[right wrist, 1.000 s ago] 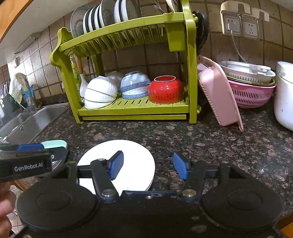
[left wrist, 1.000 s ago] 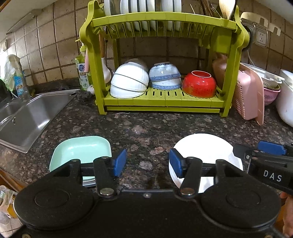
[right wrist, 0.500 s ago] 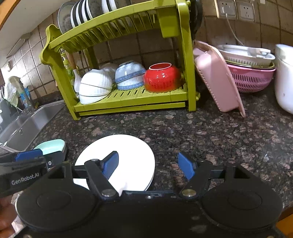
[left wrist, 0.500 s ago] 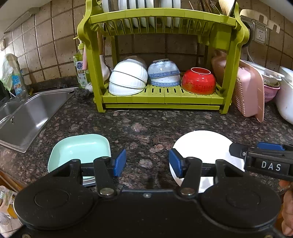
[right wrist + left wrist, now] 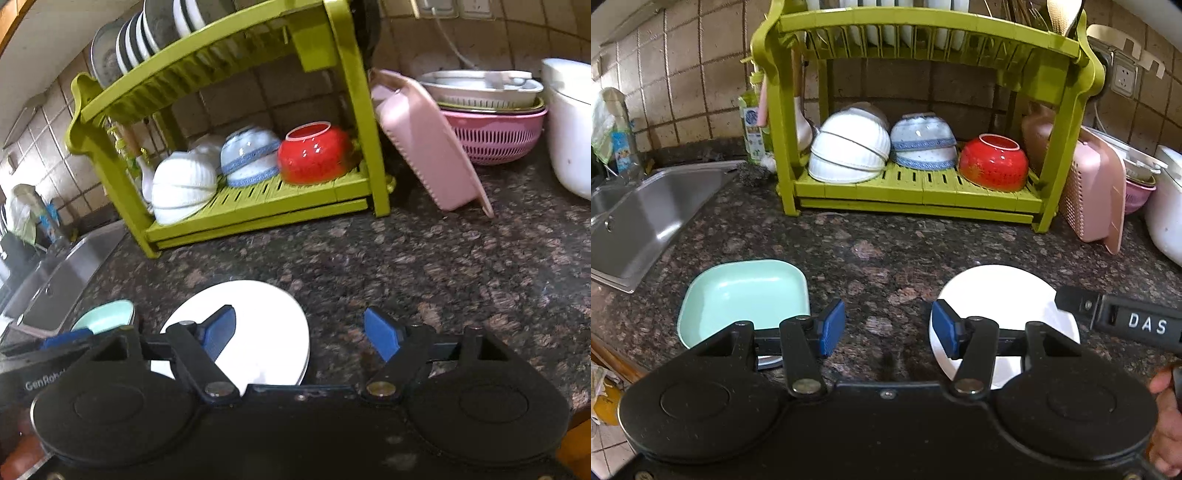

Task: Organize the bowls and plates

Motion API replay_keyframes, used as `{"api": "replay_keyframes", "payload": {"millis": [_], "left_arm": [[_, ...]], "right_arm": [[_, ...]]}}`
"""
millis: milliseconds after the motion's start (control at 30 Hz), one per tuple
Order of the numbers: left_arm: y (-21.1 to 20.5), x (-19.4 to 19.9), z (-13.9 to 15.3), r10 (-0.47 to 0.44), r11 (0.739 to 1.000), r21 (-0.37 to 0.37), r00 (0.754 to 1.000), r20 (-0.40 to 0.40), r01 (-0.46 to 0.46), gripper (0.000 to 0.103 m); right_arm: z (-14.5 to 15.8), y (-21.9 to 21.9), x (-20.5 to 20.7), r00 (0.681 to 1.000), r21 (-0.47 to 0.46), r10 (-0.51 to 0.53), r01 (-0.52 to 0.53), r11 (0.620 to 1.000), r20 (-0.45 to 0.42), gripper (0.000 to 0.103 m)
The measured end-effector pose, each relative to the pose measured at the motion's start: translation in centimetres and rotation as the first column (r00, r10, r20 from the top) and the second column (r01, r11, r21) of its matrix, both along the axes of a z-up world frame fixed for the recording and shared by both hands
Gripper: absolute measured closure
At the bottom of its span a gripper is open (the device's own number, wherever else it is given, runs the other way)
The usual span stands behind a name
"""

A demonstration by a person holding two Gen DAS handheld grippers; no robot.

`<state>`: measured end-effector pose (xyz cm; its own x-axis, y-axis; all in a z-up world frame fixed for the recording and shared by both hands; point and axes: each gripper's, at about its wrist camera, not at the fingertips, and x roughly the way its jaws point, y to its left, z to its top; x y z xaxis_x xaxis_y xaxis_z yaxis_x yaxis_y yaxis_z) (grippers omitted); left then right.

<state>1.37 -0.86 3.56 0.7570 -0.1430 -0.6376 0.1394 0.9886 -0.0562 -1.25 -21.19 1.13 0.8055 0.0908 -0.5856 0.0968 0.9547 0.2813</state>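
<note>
Your left gripper (image 5: 888, 328) and right gripper (image 5: 300, 334) both hang spread and empty; the white plate (image 5: 266, 332) lies under your right gripper's left finger.

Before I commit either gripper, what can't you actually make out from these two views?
- Upper-tier plates: cut off by the frame top in both views; count unclear.
- Teal dish: near edge hidden behind the left gripper; something grey underneath, unidentifiable.
- White plate: near rim hidden by the right gripper.
- Right wrist view: motion-blurred.
</note>
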Motion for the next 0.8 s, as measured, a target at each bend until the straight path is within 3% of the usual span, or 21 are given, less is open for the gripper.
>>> {"api": "replay_keyframes", "payload": {"millis": [133, 467, 600, 800], "left_arm": [[0.0, 0.4, -0.1, -0.006, 1.0, -0.014, 1.0, -0.025, 0.006, 0.044], [-0.9, 1.0, -0.8, -0.016, 1.0, 0.003, 0.998, -0.062, 0.016, 0.044], [-1.4, 1.1, -1.1, -0.02, 1.0, 0.016, 0.997, -0.07, 0.021, 0.044], [-1.9, 1.2, -1.1, -0.042, 0.999, 0.015, 0.997, -0.067, 0.043, 0.044]], "right_arm": [[0.2, -0.1, -0.4, 0.998, -0.018, -0.029, 0.03, 0.999, 0.057, 0.024], [-0.4, 1.2, 0.4, 1.0, -0.109, 0.012, -0.014, 0.994, -0.017, 0.026], [-0.3, 1.4, 0.3, 0.998, -0.104, 0.054, -0.056, 0.993, -0.018, 0.028], [-0.9, 1.0, 0.9, 0.996, -0.051, 0.055, -0.058, 0.997, -0.066, 0.039]]}}
